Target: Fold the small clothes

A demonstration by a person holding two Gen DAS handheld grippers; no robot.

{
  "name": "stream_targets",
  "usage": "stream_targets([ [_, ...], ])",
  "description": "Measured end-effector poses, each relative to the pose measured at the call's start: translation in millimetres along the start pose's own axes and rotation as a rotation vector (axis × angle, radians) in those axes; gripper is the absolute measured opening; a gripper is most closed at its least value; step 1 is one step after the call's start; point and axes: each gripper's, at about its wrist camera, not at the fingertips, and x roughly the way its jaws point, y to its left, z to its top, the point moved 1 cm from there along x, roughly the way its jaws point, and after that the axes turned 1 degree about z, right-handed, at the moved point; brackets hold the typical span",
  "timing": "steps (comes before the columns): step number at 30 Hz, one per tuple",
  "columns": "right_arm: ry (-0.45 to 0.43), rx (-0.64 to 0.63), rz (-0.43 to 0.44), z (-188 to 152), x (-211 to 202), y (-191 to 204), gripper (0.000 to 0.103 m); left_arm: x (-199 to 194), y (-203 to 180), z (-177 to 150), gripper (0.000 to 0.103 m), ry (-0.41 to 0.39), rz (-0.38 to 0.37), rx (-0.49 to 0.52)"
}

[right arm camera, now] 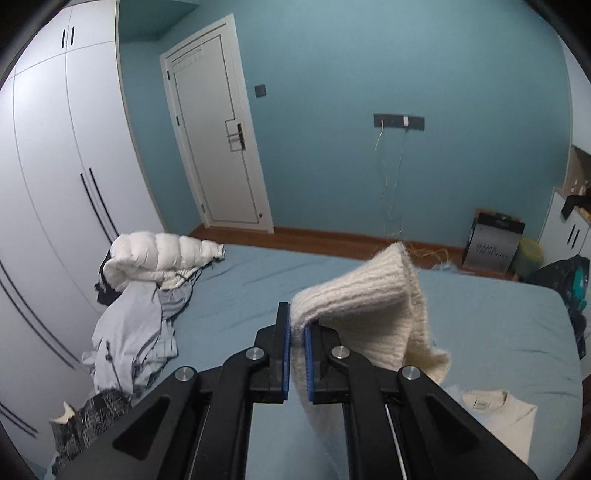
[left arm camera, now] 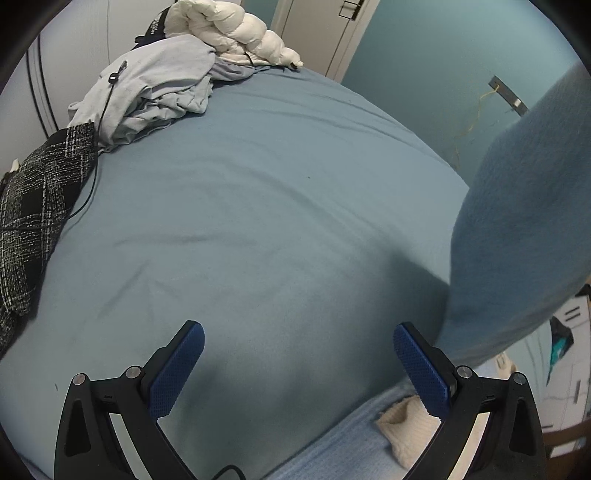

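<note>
My left tongs (left arm camera: 298, 363) point steeply down, jaws spread wide with nothing between the blue pads (left arm camera: 177, 369). My right tongs (right arm camera: 297, 332) are raised and angled gently downward, jaws pinched tight on a fold of knit (right arm camera: 362, 306) that drapes over the right finger.

I see a cream ribbed knit (right arm camera: 369, 317), fuzzy at its edges, between blue dimpled rubbery pads (right arm camera: 286, 354) on matt black plastic fingers with bright metal pins. The sheet (left arm camera: 258, 206) is soft matt cotton, lightly creased. The white jacket (left arm camera: 229, 29) looks quilted and puffy; the wardrobe (right arm camera: 55, 184) smooth; the floor (right arm camera: 332, 240) glossy wood.
</note>
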Motion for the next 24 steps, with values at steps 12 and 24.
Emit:
stream_targets([
  [12,-0.077,0.116,-0.135,11.5,8.0,-58.3,0.002,-1.4,-11.6,-4.0,0.103,-0.018,0.007,0.057],
  [24,-0.025,0.472,-0.366,-202.5,-103.2,-349.6,0.003,-11.9,-58.5,-25.8,0.103,-0.07,0.079,0.279],
])
